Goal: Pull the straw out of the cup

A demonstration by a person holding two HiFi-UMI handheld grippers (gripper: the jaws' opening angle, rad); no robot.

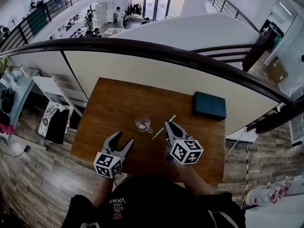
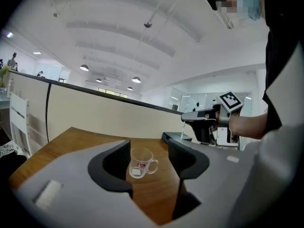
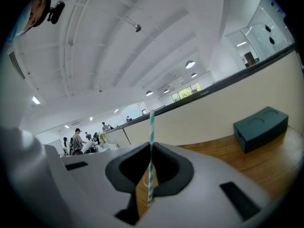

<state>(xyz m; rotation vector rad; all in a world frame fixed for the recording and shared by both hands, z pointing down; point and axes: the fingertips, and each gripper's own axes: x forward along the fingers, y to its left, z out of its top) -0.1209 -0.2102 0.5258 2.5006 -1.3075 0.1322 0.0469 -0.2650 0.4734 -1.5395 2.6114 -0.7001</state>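
A clear glass mug (image 1: 143, 124) stands empty on the brown table (image 1: 118, 103); the left gripper view shows the mug (image 2: 141, 162) beyond the jaws. My right gripper (image 1: 167, 127) is shut on a teal-and-white striped straw (image 1: 164, 127), which sticks out on both sides, right of the mug and clear of it. In the right gripper view the straw (image 3: 151, 156) stands upright, pinched between the closed jaws of the right gripper (image 3: 150, 182). My left gripper (image 1: 120, 142) hangs open near the table's front edge with nothing between its fingers; in its own view the left gripper (image 2: 148, 167) frames the mug from a distance.
A dark teal box (image 1: 209, 105) lies at the table's back right corner, and the right gripper view shows the box (image 3: 261, 127) too. A curved railing and white wall (image 1: 156, 56) run behind the table. Below the railing lies an office floor with people.
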